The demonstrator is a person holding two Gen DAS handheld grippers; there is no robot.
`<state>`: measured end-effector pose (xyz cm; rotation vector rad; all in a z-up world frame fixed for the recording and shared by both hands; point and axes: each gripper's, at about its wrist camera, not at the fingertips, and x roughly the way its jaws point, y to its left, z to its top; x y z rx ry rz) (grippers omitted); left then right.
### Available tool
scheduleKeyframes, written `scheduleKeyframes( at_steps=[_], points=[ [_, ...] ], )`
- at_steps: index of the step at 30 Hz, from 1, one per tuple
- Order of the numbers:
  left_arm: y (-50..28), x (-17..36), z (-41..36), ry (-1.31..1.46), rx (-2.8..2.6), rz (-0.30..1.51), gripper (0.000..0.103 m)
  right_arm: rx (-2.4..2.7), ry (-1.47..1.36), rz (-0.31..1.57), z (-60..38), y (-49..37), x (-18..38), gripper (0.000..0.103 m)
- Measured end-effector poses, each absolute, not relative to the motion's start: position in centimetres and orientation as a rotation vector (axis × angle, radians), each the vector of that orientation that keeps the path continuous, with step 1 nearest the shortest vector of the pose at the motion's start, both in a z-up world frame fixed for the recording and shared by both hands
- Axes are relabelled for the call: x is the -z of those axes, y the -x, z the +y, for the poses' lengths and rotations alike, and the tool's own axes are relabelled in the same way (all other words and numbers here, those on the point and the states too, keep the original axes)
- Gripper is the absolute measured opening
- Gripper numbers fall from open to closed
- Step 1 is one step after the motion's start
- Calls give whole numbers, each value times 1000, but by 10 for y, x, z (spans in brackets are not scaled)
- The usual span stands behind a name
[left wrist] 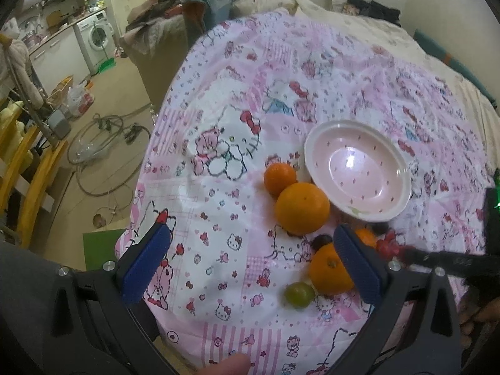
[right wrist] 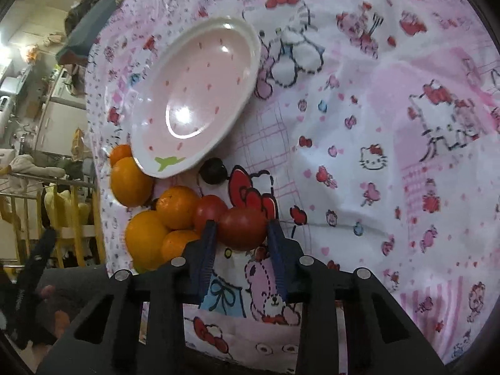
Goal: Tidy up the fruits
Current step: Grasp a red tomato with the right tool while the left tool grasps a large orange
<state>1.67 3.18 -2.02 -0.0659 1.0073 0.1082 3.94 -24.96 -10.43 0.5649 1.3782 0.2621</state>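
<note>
The work surface is a bed covered by a thin, slightly wrinkled printed bedspread [left wrist: 218,193], white and pink with cartoon cats, bears and bows.

Left wrist view, left to right:
- The left gripper [left wrist: 250,265] has black rigid arms and ribbed blue pads. Its jaws stand wide, with bare cloth between them and nothing held.
- A small round green grape [left wrist: 299,294] lies near the bedspread's near edge.
- Two smooth, round oranges sit just left of the plate: a small orange [left wrist: 280,178] and a large orange [left wrist: 302,207], touching each other.
- A further orange [left wrist: 328,273] lies beside the grape, partly behind the right-hand pad.
- The pink plate [left wrist: 403,184] is shallow, round and glossy, with a white rim and small red flecks. It rests toward the middle of the bedspread and holds nothing.

Right wrist view, left to right:
- A cluster of oranges [right wrist: 176,207] lies below the plate's lower rim, toward the bedspread's left edge.
- A red tomato [right wrist: 210,211], smooth and round, touches that cluster.
- The right gripper [right wrist: 242,234] has its jaws narrowed onto a second tomato [right wrist: 243,228]; both blue pads press its sides. This fruit is glossy, dark red and spherical, resting on the cloth.
- A dark, round, shiny fruit [right wrist: 212,172] sits just under the plate's rim.
</note>
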Motion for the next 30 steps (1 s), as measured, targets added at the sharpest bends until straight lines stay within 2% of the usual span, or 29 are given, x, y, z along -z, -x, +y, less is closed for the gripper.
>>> scheduleKeyframes(
  at_steps=[5,8,10,15,18,22,23,24,25,30],
  points=[
    [-26,49,16,78,19,1168,103,-261,-579,1299,-260,-32,84,34],
    [-32,67,-6,58,116,1274,95,-260,-616,1275,-270,-30,79,34],
    [-37,76,-23,15,176,1333,95,-264,-631,1265,-273,-30,77,34],
    [-48,89,-48,-142,263,1417,93,-260,-630,1267,-279,-27,78,34],
    [-54,94,-59,-205,303,1441,82,-264,-639,1265,-281,-24,78,34],
    [-62,98,-66,-224,333,1457,82,-283,-643,1241,-279,-27,71,34],
    [-63,97,-67,-222,343,1454,76,-285,-637,1240,-278,-27,71,34],
    [-63,96,-68,-215,358,1455,64,-286,-631,1242,-276,-27,71,34],
    [-64,94,-70,-200,380,1462,56,-285,-628,1247,-276,-28,72,34],
    [-63,91,-72,-185,373,1464,52,-278,-628,1267,-274,-29,78,34]
  ],
)
